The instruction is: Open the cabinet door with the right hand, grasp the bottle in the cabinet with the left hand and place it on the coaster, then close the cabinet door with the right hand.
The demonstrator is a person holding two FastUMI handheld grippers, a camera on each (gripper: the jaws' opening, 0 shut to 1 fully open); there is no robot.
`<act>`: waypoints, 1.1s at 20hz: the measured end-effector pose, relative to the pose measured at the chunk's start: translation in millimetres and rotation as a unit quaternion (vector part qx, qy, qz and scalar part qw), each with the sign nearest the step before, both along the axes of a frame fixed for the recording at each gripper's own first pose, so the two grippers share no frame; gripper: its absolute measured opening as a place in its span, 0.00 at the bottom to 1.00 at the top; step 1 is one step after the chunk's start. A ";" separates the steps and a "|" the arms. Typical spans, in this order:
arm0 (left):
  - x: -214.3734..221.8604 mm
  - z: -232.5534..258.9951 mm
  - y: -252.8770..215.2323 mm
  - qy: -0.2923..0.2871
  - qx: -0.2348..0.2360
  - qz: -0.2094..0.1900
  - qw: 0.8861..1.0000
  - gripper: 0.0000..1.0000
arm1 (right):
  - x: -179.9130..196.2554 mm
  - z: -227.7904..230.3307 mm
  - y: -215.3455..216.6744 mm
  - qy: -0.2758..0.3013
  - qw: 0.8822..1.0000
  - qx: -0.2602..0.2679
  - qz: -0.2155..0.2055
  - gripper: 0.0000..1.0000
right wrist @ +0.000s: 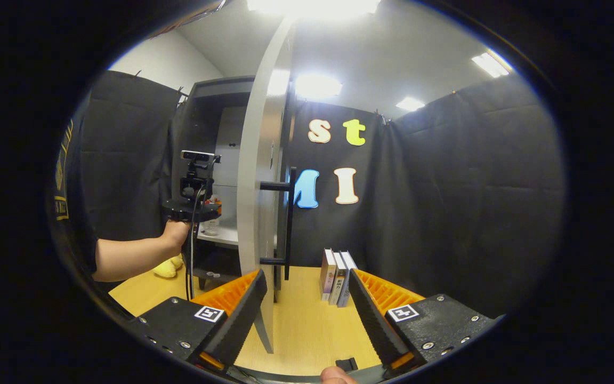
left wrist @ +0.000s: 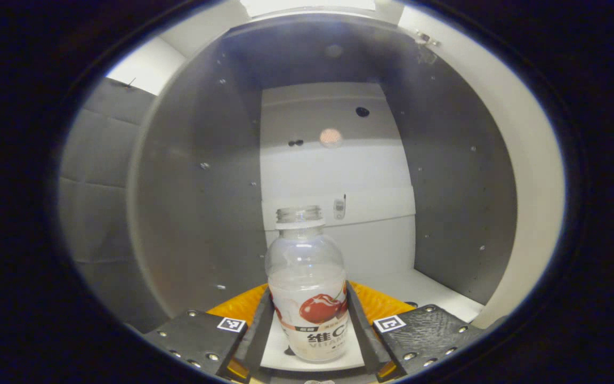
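A clear, capless bottle [left wrist: 308, 288] with a cherry label stands on the white shelf [left wrist: 424, 290] inside the cabinet. My left gripper [left wrist: 309, 325] is in the cabinet, its two fingers pressed against the bottle's sides. In the right gripper view the cabinet door [right wrist: 256, 202] stands open, edge-on, with its black bar handle [right wrist: 288, 224] facing right. My right gripper [right wrist: 304, 314] is open over the table, short of the handle and holding nothing. Farther off, a hand [right wrist: 176, 232] holds the left gripper [right wrist: 192, 205] at the cabinet opening.
Three books [right wrist: 337, 277] stand upright on the wooden table [right wrist: 307, 330] right of the door. A yellow soft object [right wrist: 167, 268] lies by the cabinet's foot. The cabinet's grey side walls [left wrist: 200, 213] close in on both sides of the bottle.
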State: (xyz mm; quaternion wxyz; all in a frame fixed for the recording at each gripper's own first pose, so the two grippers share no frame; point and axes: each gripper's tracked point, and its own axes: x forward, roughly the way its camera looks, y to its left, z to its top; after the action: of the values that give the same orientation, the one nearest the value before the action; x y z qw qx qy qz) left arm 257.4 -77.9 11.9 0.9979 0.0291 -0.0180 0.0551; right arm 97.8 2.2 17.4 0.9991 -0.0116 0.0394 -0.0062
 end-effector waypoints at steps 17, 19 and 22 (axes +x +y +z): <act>-209.2 4.5 50.4 0.001 0.018 0.127 0.992 0.72 | -7.0 -39.2 -47.7 0.001 0.996 0.033 0.083 0.95; -220.2 -8.8 49.9 0.000 0.011 0.133 0.991 0.68 | -3.9 -48.2 -48.3 0.005 0.996 0.029 0.084 0.95; -245.8 -49.1 48.7 0.016 0.023 0.144 0.989 0.73 | 0.7 -69.9 -42.9 0.022 0.995 0.035 0.095 0.95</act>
State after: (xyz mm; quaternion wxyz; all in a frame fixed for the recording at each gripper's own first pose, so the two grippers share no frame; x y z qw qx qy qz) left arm 11.6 -29.2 -37.3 0.9788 0.0553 0.0012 0.1972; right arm 98.5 -40.7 -52.4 0.9938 0.0197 0.0607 0.0907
